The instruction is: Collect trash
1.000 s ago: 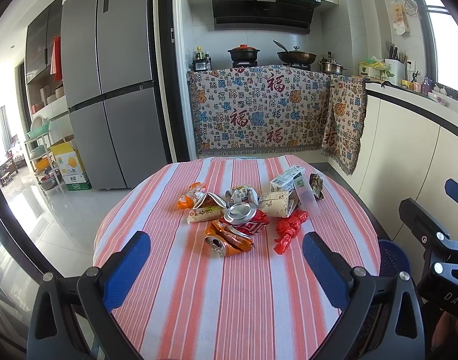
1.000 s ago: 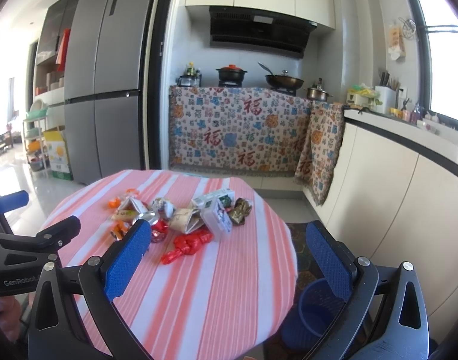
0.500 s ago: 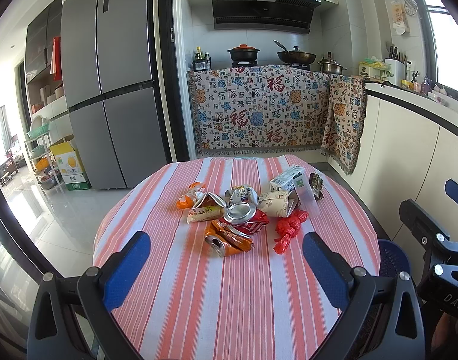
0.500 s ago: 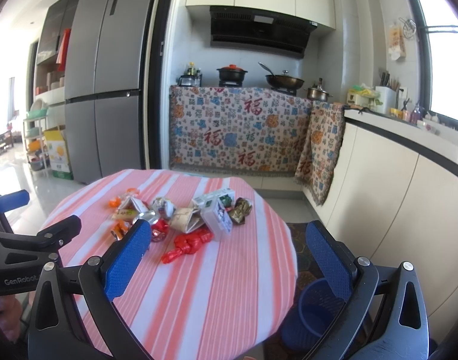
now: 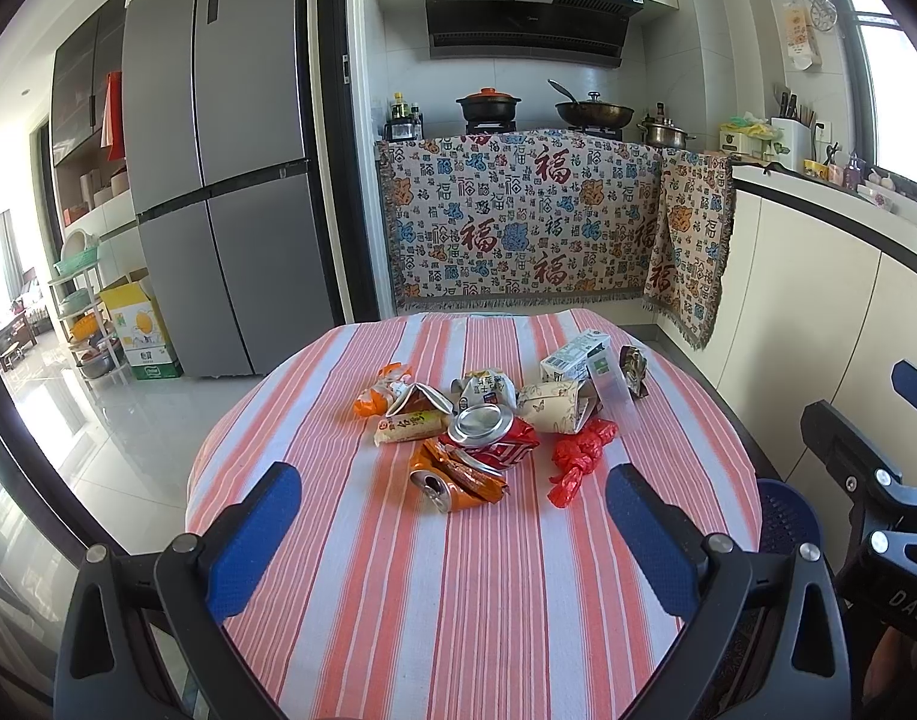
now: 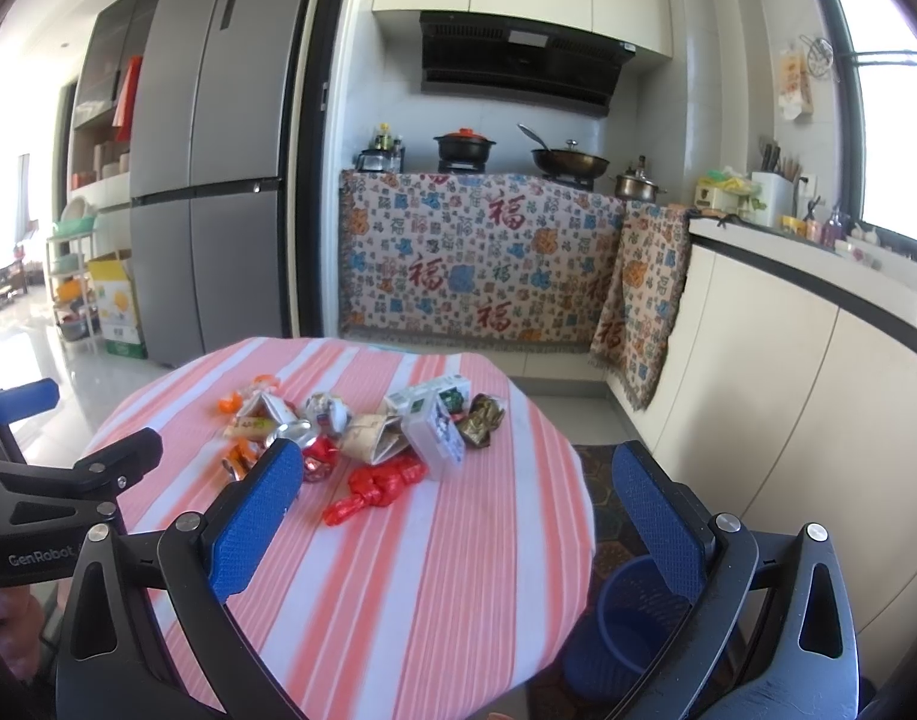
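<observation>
Crushed cans point(image 5: 476, 450), wrappers, cartons heaped mid-table point(image 5: 458, 600).

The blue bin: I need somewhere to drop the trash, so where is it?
The blue bin stands on the floor at the table's right edge, low in the right wrist view.
</observation>
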The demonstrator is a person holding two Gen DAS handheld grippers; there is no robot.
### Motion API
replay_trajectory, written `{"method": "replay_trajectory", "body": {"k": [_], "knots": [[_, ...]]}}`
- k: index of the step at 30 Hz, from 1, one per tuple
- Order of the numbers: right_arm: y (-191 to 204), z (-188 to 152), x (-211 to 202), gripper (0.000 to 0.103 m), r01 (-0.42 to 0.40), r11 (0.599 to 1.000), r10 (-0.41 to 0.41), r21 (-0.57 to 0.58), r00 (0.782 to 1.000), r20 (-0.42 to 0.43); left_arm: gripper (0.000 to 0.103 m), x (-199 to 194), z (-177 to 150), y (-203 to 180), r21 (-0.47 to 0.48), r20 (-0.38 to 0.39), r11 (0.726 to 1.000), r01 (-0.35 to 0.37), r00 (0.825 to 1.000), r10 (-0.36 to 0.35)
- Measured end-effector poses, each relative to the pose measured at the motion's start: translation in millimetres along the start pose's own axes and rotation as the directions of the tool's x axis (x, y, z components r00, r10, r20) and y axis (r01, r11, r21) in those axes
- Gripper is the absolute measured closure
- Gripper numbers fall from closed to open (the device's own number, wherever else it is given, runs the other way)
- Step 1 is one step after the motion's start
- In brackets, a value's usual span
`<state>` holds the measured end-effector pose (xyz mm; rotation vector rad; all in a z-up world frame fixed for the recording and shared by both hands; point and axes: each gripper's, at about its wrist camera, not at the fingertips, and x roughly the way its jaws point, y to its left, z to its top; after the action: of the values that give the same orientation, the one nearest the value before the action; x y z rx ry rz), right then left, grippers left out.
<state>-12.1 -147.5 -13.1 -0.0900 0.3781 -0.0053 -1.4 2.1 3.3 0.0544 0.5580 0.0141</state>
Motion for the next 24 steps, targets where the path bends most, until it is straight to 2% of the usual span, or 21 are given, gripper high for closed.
{"method": "replay_trajectory", "body": {"k": [17, 24], "knots": [[0.5, -1.1, 0.8, 0.0, 0.0, 1.0, 0.0, -0.002, 1.0, 0.001, 0.0, 0.0, -0.4, 0.0, 0.0, 0.0, 1.0, 0.0, 1.0, 0.0], [3.4, -10.0, 3.7, 0.0, -0.01, 1.0, 0.01, 0.0, 1.0, -0.007, 0.0, 5.4, -5.7, 7.3, -0.015, -0.027, 1.0, -0.007, 1.0, 0.006]]}}
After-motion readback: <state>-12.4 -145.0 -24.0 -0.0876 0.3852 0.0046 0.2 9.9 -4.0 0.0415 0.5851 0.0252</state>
